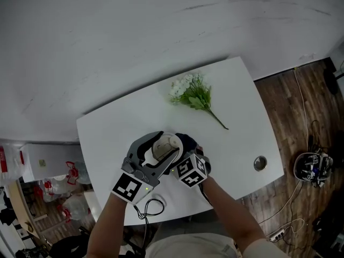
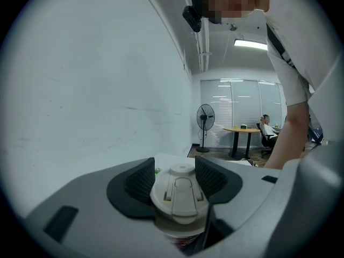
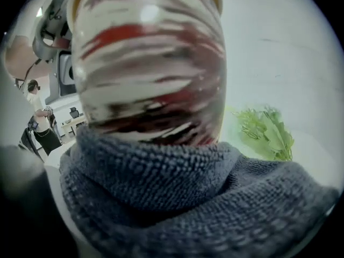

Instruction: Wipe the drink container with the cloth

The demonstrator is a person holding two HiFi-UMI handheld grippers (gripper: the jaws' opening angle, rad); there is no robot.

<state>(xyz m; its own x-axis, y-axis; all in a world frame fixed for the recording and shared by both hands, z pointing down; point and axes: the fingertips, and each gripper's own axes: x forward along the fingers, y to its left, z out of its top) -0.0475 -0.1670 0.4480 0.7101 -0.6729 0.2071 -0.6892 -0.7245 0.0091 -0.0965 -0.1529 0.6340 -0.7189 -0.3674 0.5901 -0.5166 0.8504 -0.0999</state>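
Clenching the upright drink container [image 3: 150, 63] by its lid in the left tool [image 2: 174, 180]; cupping the cloth [image 3: 188, 203] around its body, upper centre, straight ahead of the right tool [image 1: 189, 165], jaws buried, grip untellable.

Reaches both bare forearms up from the bottom edge of the head view, left forearm [image 1: 109, 224] and right forearm [image 1: 228, 208], so the two tools meet at lower centre. Clamps the left gripper [image 1: 165, 145] on the lid of the drink container [image 2: 179, 195], ribbed pads [image 2: 141, 180] pressed against it from either side. Holds the right gripper [image 1: 184, 147] just right of it, tilted downward, jaws buried under the cloth [image 3: 188, 198] and their stance unreadable, cloth laid against the container's side.
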